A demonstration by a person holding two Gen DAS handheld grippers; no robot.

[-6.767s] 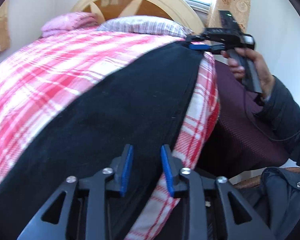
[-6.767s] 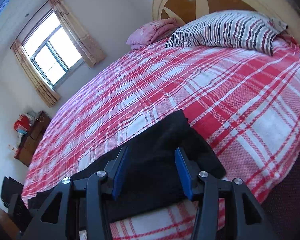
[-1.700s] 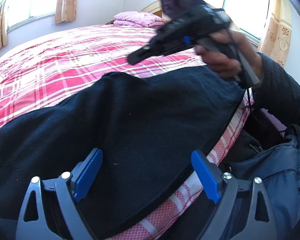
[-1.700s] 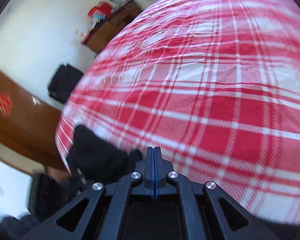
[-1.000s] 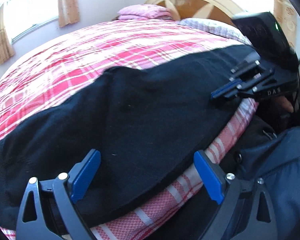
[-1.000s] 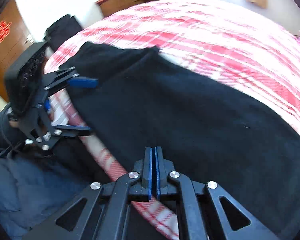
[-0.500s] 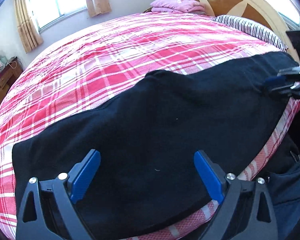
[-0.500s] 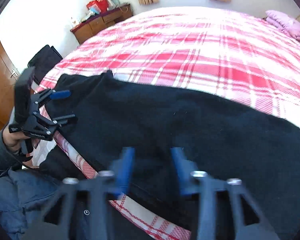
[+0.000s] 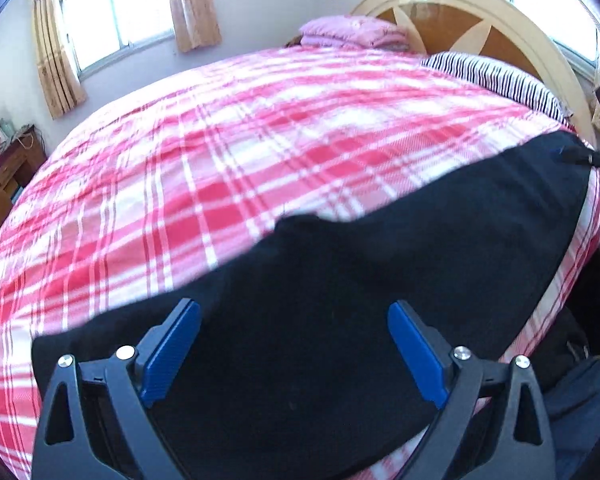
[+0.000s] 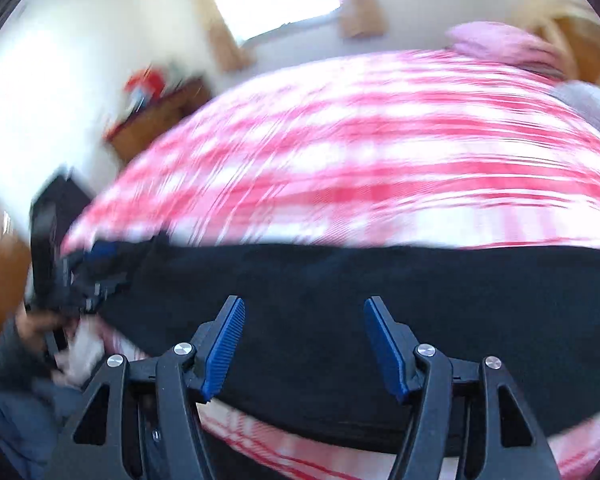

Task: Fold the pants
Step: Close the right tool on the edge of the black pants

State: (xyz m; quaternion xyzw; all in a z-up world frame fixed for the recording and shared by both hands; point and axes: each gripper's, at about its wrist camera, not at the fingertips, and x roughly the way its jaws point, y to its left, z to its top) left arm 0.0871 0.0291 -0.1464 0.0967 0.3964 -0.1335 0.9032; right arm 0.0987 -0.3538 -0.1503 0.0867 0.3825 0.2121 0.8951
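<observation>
Pants (image 9: 340, 300): black, soft, limp; laid across lower frame on bed (image 9: 220, 160). Best gripped at an edge. Left gripper (image 9: 294, 356) and right gripper (image 10: 302, 348) are held wide, empty.

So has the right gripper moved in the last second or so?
Yes. The right gripper now has its jaws apart above the pants, and in the left wrist view it has slid to the right edge, toward the headboard.

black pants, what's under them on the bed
The black pants lie flat on the red and white plaid bedspread, which shows past their edges. Anything directly beneath the cloth is covered.
</observation>
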